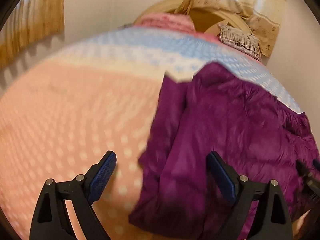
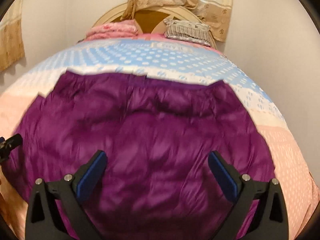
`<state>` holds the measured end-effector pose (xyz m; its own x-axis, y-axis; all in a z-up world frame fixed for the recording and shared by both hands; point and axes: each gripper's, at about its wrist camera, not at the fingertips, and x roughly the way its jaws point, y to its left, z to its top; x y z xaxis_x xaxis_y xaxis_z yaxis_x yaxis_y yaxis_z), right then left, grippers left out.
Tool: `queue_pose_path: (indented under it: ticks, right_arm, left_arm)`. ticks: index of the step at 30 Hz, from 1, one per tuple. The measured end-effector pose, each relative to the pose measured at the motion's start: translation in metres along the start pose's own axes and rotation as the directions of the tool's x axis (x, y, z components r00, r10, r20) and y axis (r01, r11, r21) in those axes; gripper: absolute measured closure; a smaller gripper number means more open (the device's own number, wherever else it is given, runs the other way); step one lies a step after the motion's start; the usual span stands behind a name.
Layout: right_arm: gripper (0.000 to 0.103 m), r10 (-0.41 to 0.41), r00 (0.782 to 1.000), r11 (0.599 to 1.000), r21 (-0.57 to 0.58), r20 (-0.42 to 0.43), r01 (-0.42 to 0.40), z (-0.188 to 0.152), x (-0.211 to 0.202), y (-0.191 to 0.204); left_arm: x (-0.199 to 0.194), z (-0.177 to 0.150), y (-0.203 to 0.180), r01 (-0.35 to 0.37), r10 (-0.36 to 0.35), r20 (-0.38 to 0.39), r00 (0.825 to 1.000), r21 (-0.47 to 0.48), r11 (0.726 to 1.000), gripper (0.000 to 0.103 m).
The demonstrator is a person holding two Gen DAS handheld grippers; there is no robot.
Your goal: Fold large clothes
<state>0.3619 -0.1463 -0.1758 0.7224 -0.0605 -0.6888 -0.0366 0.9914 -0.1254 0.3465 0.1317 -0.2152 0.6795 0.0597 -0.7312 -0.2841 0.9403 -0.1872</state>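
Left gripper (image 1: 161, 161) stands wide, holding nothing, above the left edge of the purple jacket (image 1: 230, 130), which lies on the pink dotted bedspread (image 1: 70, 120). Right gripper (image 2: 157, 161) likewise stands wide and unloaded over the jacket (image 2: 150, 130), spread flat on the bedspread (image 2: 290, 150) below a striped pillow (image 2: 188, 30).

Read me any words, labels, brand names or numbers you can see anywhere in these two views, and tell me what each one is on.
No text can be read.
Bedspread: a pale rectangular patch in the blue band may carry lettering, but it is too blurred to read.
Purple jacket: no label or print visible.
Curtain: only flower motifs, no words.
Pillow: small pattern, no words.
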Motion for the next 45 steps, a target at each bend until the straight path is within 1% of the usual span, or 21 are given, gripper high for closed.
queue_pose_path:
  ticks: [2,3,5,6,7,9,11,13,14,15,16,19,23,28,30,34,36,37,38,41,45]
  right_arm:
    - [0.0,0.006,1.0,1.0,0.015,-0.022,-0.006,-0.008,0.013,-0.001]
    - [0.0,0.008,0.999,1.0,0.017,-0.04,-0.007,-0.009,0.019,-0.003]
    - [0.0,0.007,0.998,1.0,0.017,-0.057,-0.006,-0.008,0.023,-0.003]
    - [0.0,0.001,0.998,1.0,0.01,-0.059,0.0,-0.007,0.023,-0.002]
    - [0.0,-0.009,0.998,1.0,0.001,-0.057,0.009,-0.008,0.023,0.0]
    - [0.0,-0.015,0.998,1.0,-0.002,-0.055,0.015,-0.01,0.02,0.003]
    - [0.0,-0.019,0.998,1.0,-0.005,-0.054,0.019,-0.011,0.02,0.003]
    - [0.0,-0.026,0.998,1.0,-0.01,-0.052,0.025,-0.012,0.019,0.005]
    - [0.0,-0.027,0.998,1.0,-0.012,-0.051,0.027,-0.012,0.018,0.005]
    - [0.0,-0.027,0.998,1.0,-0.012,-0.051,0.027,-0.011,0.018,0.007]
    - [0.0,-0.027,0.998,1.0,-0.012,-0.053,0.026,-0.011,0.018,0.007]
    - [0.0,-0.026,0.998,1.0,-0.014,-0.059,0.025,-0.012,0.018,0.009]
    - [0.0,-0.059,0.996,0.998,-0.027,-0.064,0.058,-0.015,0.013,0.018]
    - [0.0,-0.081,0.995,0.996,-0.051,-0.056,0.079,-0.023,0.001,0.039]
    - [0.0,-0.069,0.996,0.996,-0.061,-0.051,0.066,-0.026,-0.006,0.048]
    - [0.0,-0.003,0.999,0.996,-0.085,-0.043,0.0,-0.035,-0.019,0.072]
    - [0.0,0.06,0.997,0.995,-0.078,-0.051,-0.064,-0.036,-0.026,0.073]
    - [0.0,0.113,0.992,0.991,-0.072,-0.049,-0.117,-0.035,-0.032,0.069]
    - [0.0,0.142,0.989,0.987,-0.066,-0.041,-0.144,-0.034,-0.039,0.064]
    - [0.0,0.166,0.985,0.985,-0.044,0.047,-0.164,-0.035,-0.071,0.035]
    - [0.0,0.107,0.988,0.993,0.032,0.111,-0.111,-0.037,-0.091,-0.028]
  left_arm:
    - [0.001,-0.004,0.0,0.021,-0.021,-0.006,1.0,-0.018,1.0,0.011]
    - [-0.002,-0.003,-0.002,0.026,-0.026,0.01,1.0,-0.013,1.0,0.011]
    - [-0.003,-0.002,-0.008,0.056,-0.057,0.014,0.998,0.007,0.998,0.018]
    - [-0.001,-0.002,-0.01,0.074,-0.074,0.0,0.997,0.014,0.997,0.032]
    - [0.003,-0.002,-0.014,0.1,-0.099,-0.027,0.995,0.016,0.995,0.041]
    - [0.005,-0.001,-0.014,0.119,-0.118,-0.033,0.992,0.007,0.993,0.043]
    - [0.004,-0.003,-0.011,0.139,-0.14,-0.035,0.99,-0.006,0.99,0.051]
    - [0.001,-0.005,-0.01,0.184,-0.184,-0.032,0.982,-0.011,0.983,0.076]
    - [-0.003,-0.006,-0.011,0.188,-0.188,-0.025,0.982,-0.003,0.982,0.081]
    - [-0.007,-0.006,-0.012,0.199,-0.199,-0.018,0.98,0.004,0.98,0.09]
    - [-0.01,-0.006,-0.013,0.207,-0.207,-0.012,0.978,0.007,0.978,0.093]
    - [-0.025,-0.002,-0.008,0.237,-0.237,0.016,0.971,-0.001,0.972,0.095]
    - [-0.039,0.001,-0.002,0.259,-0.259,0.03,0.966,0.003,0.966,0.096]
    - [-0.048,-0.004,0.016,0.235,-0.235,0.013,0.972,-0.018,0.972,0.096]
    - [-0.055,-0.005,0.029,0.231,-0.231,0.01,0.973,-0.033,0.972,0.096]
    - [-0.068,-0.006,0.056,0.209,-0.208,0.014,0.978,-0.06,0.976,0.096]
    - [-0.074,-0.004,0.066,0.204,-0.203,0.019,0.979,-0.071,0.976,0.096]
    - [-0.078,-0.001,0.068,0.204,-0.203,0.026,0.979,-0.076,0.976,0.096]
    - [-0.083,0.002,0.068,0.207,-0.205,0.039,0.978,-0.072,0.976,0.096]
    - [-0.103,0.012,0.055,0.225,-0.221,0.08,0.972,-0.037,0.974,0.096]
    - [-0.133,0.028,0.016,0.237,-0.245,0.16,0.956,0.068,0.969,0.097]
